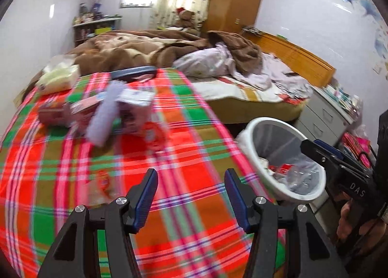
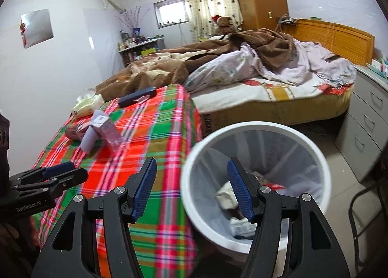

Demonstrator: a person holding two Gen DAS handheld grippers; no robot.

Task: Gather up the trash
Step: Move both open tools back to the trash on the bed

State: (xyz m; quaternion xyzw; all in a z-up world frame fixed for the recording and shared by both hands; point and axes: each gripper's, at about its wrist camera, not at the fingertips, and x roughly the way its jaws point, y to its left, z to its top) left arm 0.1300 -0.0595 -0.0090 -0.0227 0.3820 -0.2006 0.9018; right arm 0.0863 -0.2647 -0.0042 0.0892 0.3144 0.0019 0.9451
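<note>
Left claw (image 1: pixel 190 196): wide apart, holding nothing, poised over the near part of the plaid worktop (image 1: pixel 184 132).
Right claw (image 2: pixel 191 189): wide apart, holding nothing, at the near rim of the bin (image 2: pixel 322 164), which stands on the floor just beside the worktop.
Bin contents: crumpled paper and red wrappers (image 2: pixel 228 196) lie at the bottom; some collecting judged done.
Trash left: a cluster of pink cartons and a lilac wrapper (image 1: pixel 104 113) lies mid-worktop; blurred.
Far edge: a pale tissue pack (image 2: pixel 86 108) and a dark flat case (image 2: pixel 137 99); whether these count as trash cannot be told.
Progress: judged partway.
</note>
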